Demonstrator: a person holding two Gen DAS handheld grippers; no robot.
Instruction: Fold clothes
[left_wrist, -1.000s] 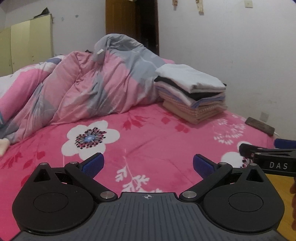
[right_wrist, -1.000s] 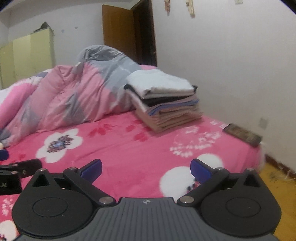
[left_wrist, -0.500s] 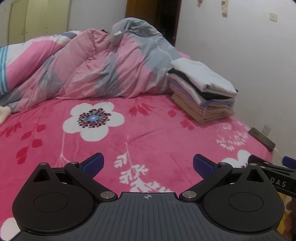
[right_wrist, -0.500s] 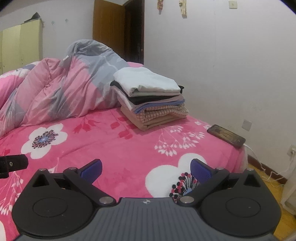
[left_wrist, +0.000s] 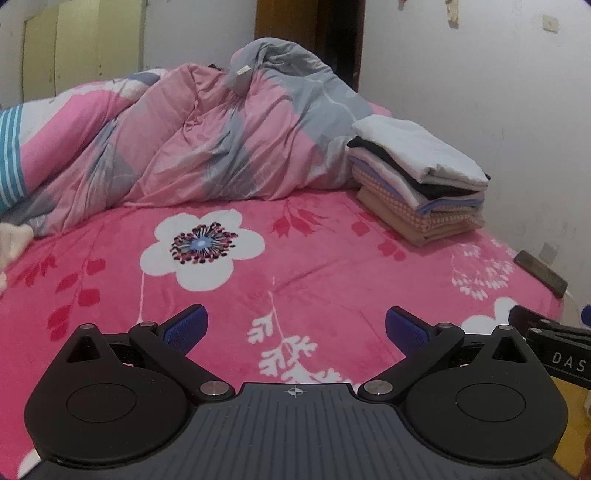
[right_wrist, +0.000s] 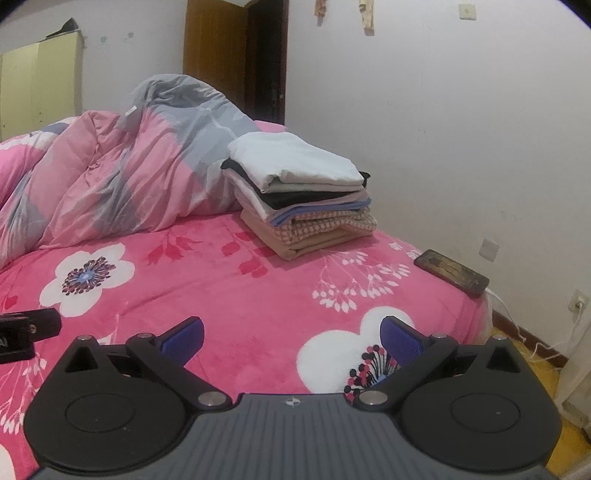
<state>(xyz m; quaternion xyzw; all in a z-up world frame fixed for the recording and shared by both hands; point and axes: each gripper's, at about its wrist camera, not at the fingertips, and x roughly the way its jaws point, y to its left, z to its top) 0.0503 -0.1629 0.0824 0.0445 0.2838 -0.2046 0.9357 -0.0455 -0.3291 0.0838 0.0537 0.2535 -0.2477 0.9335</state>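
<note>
Both grippers empty over the bed, folded stack at far right corner.

Left gripper (left_wrist: 294, 328) & right gripper (right_wrist: 291, 338): fingers spread wide, nothing held. Stack of folded clothes (right_wrist: 299, 195) sits on the pink floral blanket (left_wrist: 295, 266), touching the crumpled quilt (left_wrist: 207, 140), phone (right_wrist: 451, 272) near bed edge. No loose garment clearly in view. Judging: fabric light, soft, floppy, prob. slides between layers; pinch at a hem/corner, not mid-panel.

Pink floral bedsheet (left_wrist: 314, 258), pink-and-grey quilt (left_wrist: 221, 140), white-topped clothes stack (right_wrist: 299, 195)
</note>
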